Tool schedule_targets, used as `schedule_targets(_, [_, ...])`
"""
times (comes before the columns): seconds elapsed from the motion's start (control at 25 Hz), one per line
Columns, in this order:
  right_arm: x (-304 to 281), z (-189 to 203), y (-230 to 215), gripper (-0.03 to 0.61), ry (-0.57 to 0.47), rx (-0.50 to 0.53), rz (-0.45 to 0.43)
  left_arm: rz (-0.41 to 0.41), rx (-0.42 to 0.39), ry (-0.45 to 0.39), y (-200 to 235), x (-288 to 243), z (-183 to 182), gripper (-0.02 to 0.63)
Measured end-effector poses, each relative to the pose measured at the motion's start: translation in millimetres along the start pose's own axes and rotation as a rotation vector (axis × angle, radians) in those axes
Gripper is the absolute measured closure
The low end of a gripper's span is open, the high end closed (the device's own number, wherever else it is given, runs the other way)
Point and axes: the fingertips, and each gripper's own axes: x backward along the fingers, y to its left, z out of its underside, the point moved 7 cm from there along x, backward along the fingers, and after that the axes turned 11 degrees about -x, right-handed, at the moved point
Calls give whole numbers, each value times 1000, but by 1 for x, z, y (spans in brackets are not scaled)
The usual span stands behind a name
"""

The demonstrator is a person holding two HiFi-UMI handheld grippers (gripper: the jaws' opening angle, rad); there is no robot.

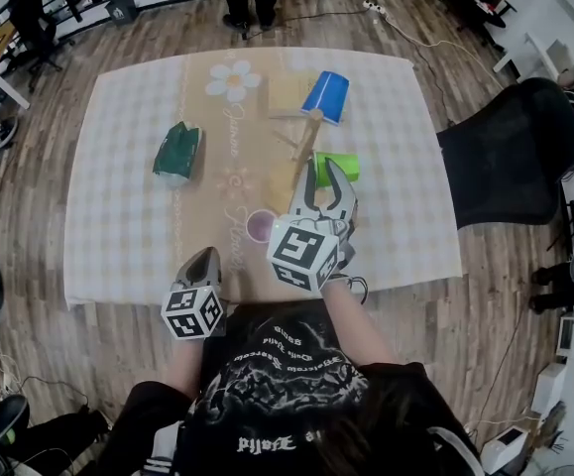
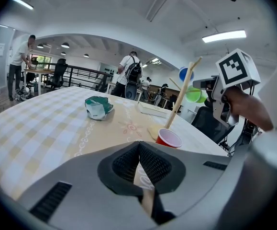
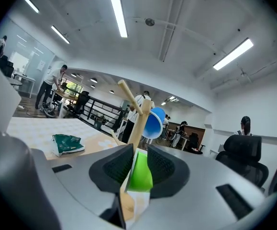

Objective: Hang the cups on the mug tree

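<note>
Already the blue cup [image 1: 326,95] hangs on the mug tree [image 1: 304,145]; the green cup [image 3: 140,174] sits beside its post, between the parted jaws of the right gripper [image 3: 139,150]. The left gripper [image 2: 139,145] is closed and empty. A red cup [image 2: 168,138] stands near the tree's base, and a crumpled green bag [image 1: 176,151] lies farther left on the worktop [image 1: 118,236].

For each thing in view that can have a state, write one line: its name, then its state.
mug tree: standing on the table.
blue cup: hung on the mug tree.
green cup: raised at the tree, between the right jaws.
red cup: upright on the table.
green bag: crumpled, lying down.
left gripper: shut, empty.
right gripper: open around the green cup.
</note>
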Motion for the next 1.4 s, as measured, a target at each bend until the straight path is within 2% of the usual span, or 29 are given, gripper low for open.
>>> schedule_targets(0.32, [4, 5, 5, 462, -27, -95, -118, -6, -20, -6, -10, -4, -2, 594])
schedule_targets(0.48, [10, 0, 0, 462, -67, -171, -215, -4, -20, -1, -18, -8, -3, 594])
schedule_targets(0.68, [15, 1, -28, 528, -84, -264, -276, 4, 41, -17, -25, -15, -3, 592])
schedule_targets(0.8, [17, 6, -48, 551, -111, -243, -382, 8, 82, -37, -31, -18, -6, 592])
schedule_targets(0.88, [19, 15, -64, 563, -98, -225, -423, 15, 83, -40, -37, -21, -9, 592])
schedule_targets(1.04, [25, 44, -103, 569, -35, -249, -367, 32, 96, -35, -48, -29, -12, 592])
schedule_targets(1.24, [35, 96, -149, 571, 82, -206, -289, 53, 122, -6, -56, -39, -12, 591])
schedule_targets(1.4, [45, 128, -190, 571, 150, -281, -190, 46, 168, 12, -56, -49, -11, 589])
